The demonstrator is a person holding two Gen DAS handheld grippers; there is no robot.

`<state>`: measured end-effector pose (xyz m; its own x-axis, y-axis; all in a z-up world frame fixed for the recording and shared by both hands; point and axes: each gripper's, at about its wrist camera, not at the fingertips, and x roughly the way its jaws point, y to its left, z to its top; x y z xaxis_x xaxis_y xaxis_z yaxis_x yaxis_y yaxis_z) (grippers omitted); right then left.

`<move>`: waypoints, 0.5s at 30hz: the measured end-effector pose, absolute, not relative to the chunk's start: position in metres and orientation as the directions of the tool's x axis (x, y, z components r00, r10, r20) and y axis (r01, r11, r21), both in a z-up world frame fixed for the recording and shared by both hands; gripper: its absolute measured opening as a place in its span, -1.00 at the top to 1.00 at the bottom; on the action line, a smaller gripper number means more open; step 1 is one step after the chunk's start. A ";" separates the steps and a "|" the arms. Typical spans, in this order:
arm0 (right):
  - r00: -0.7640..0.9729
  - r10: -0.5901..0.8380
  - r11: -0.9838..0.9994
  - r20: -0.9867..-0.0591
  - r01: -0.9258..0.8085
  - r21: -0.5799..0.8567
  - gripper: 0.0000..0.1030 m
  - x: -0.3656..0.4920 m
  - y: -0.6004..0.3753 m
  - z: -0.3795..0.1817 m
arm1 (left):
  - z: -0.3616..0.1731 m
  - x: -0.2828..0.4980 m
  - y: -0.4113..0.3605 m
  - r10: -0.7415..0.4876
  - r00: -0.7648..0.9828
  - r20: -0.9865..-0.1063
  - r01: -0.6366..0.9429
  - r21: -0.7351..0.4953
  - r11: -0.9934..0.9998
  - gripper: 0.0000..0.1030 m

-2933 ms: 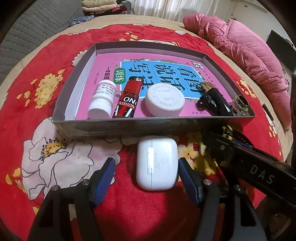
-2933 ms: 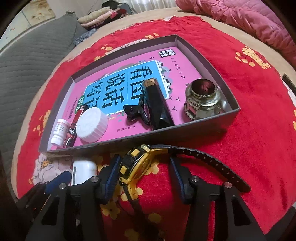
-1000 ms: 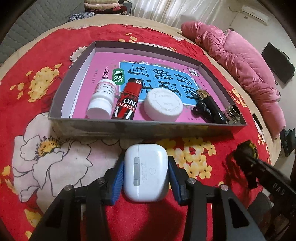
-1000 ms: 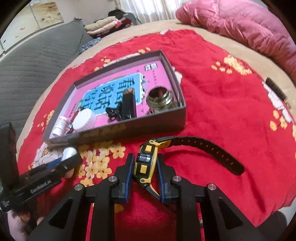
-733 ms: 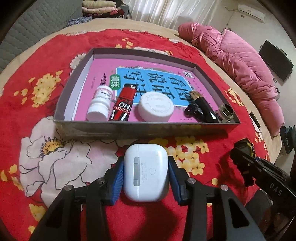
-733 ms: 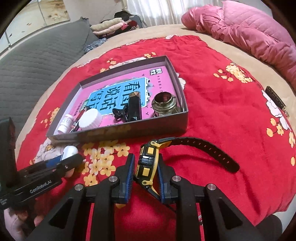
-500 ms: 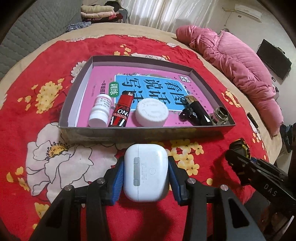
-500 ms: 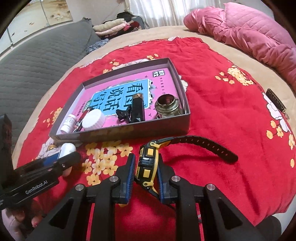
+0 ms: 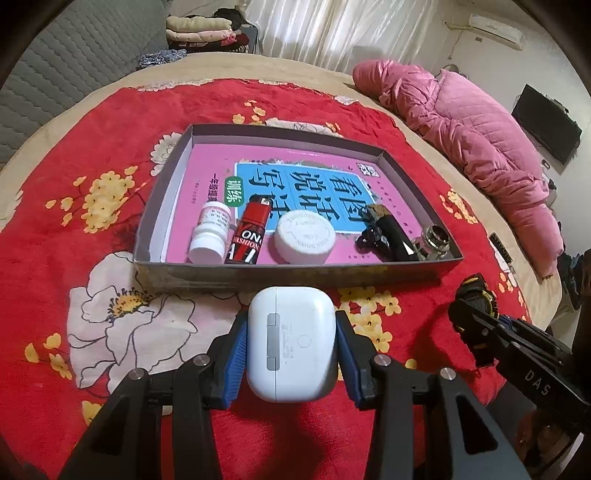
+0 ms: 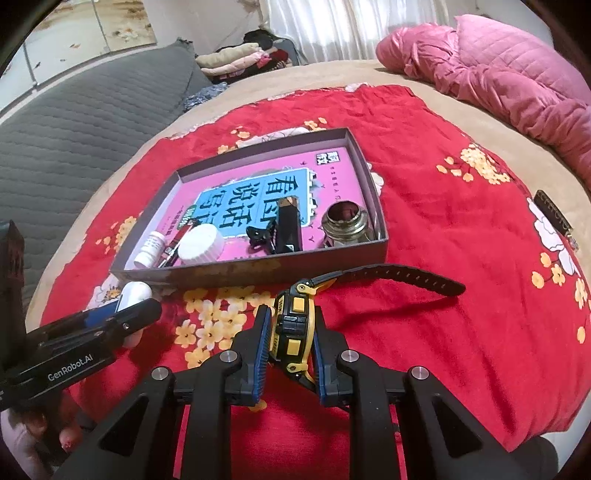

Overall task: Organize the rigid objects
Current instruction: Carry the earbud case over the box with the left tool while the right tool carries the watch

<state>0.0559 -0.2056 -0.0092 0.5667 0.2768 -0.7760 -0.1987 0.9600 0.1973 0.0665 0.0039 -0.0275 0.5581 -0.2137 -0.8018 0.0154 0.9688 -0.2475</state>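
While the left gripper (image 9: 291, 350) clamps the white earbud case (image 9: 291, 343) and the right gripper (image 10: 290, 350) grips the yellow watch (image 10: 293, 325), both sit just near of the grey tray (image 9: 295, 271), apparently mid-carry. Next, each must clear the near wall and find free floor. Beyond lie red floral blanket (image 9: 110, 110), pink quilt (image 9: 480, 147) and curtains (image 9: 332, 33).

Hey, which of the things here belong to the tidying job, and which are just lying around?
Part of the job:
earbud case in left claw
watch in right claw
box
pill bottle, lighter, white cap inside

Lying about:
pink quilt
folded clothes
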 end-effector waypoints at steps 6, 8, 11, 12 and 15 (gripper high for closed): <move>0.609 0.298 0.953 -0.735 -0.240 0.187 0.60 0.056 -0.201 0.009 | -0.016 0.068 0.013 -0.207 0.586 -0.783 -0.002 -0.257 0.966 0.14; 0.626 0.305 0.950 -0.718 -0.248 0.187 0.60 0.059 -0.199 0.018 | -0.011 0.070 0.016 -0.206 0.597 -0.775 -0.007 -0.261 0.965 0.14; 0.650 0.304 0.950 -0.696 -0.264 0.168 0.60 0.064 -0.196 0.028 | -0.006 0.075 0.018 -0.201 0.610 -0.767 -0.012 -0.262 0.965 0.14; 0.663 0.299 0.951 -0.687 -0.270 0.154 0.60 0.065 -0.195 0.031 | -0.005 0.077 0.019 -0.200 0.614 -0.763 -0.013 -0.263 0.965 0.14; 0.688 0.295 0.950 -0.663 -0.286 0.126 0.60 0.070 -0.190 0.040 | -0.002 0.084 0.019 -0.192 0.624 -0.758 -0.015 -0.257 0.966 0.14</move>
<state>0.0701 -0.1903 0.0402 0.6878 0.2947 -0.6634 -0.2858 0.9500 0.1257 0.0840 0.0192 -0.0019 0.6240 -0.1917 -0.7575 -0.0151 0.9663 -0.2571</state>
